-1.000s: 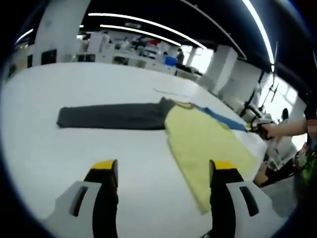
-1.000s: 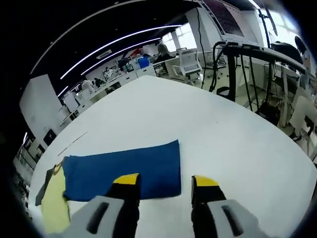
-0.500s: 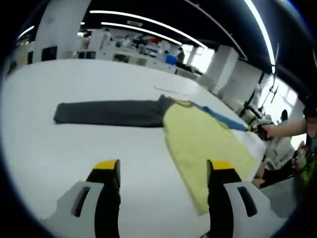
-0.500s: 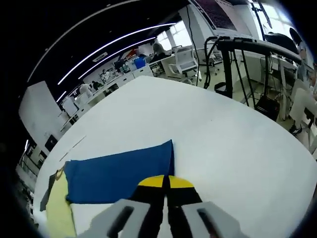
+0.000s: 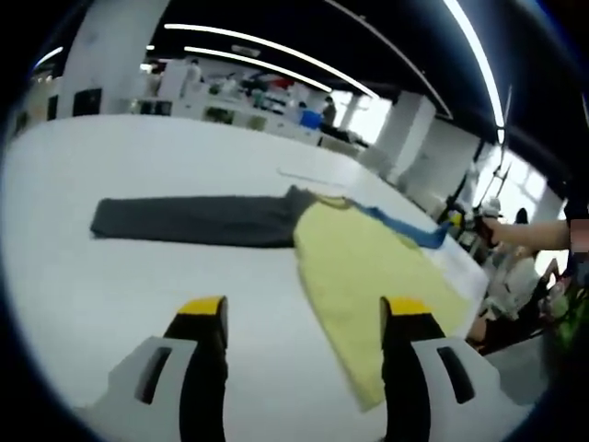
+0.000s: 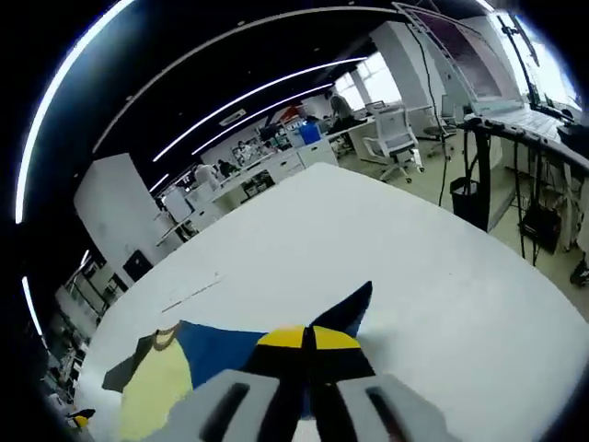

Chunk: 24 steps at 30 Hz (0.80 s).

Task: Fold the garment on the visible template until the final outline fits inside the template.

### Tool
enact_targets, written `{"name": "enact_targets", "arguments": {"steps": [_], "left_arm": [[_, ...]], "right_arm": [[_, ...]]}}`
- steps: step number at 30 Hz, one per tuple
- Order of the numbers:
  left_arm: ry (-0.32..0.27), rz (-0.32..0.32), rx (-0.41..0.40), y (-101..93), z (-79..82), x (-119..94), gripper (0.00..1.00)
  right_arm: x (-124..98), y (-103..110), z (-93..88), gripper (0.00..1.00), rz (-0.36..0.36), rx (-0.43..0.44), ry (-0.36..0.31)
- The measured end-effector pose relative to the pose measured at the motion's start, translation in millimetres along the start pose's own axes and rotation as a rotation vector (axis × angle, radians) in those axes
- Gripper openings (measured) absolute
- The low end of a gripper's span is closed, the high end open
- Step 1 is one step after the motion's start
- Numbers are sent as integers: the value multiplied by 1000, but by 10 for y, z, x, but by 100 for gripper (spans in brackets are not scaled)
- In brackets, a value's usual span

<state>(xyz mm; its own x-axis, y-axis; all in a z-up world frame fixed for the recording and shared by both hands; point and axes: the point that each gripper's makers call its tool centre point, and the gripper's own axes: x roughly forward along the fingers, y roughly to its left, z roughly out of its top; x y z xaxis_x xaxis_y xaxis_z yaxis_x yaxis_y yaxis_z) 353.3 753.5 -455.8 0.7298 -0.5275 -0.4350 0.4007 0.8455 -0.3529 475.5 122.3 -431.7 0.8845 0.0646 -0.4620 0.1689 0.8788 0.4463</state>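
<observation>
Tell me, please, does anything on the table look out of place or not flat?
Yes: the blue sleeve is off the table, its end pulled up to a point in the shut right gripper. The yellow body and grey sleeve lie flat. The left gripper hangs open above the table.

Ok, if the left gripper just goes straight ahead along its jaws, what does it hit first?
Probably bare white table first; further along that line lies the yellow garment, with the grey sleeve off to one side. Depth is hard to judge.
</observation>
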Motion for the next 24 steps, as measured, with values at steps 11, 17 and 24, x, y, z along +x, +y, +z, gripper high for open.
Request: {"name": "enact_targets", "arguments": {"steps": [11,17,24], "left_arm": [[-52,3,-1,10,63,-104,62],[-72,2,-6,5,91,-132,61],[-84,-2,-9,2,107,-164,61]], "right_arm": [[334,982,129,0,228,-89,20],[253,1911,-144,0,335,-128,46],[311,2717,-330,0,471,-158,80]]}}
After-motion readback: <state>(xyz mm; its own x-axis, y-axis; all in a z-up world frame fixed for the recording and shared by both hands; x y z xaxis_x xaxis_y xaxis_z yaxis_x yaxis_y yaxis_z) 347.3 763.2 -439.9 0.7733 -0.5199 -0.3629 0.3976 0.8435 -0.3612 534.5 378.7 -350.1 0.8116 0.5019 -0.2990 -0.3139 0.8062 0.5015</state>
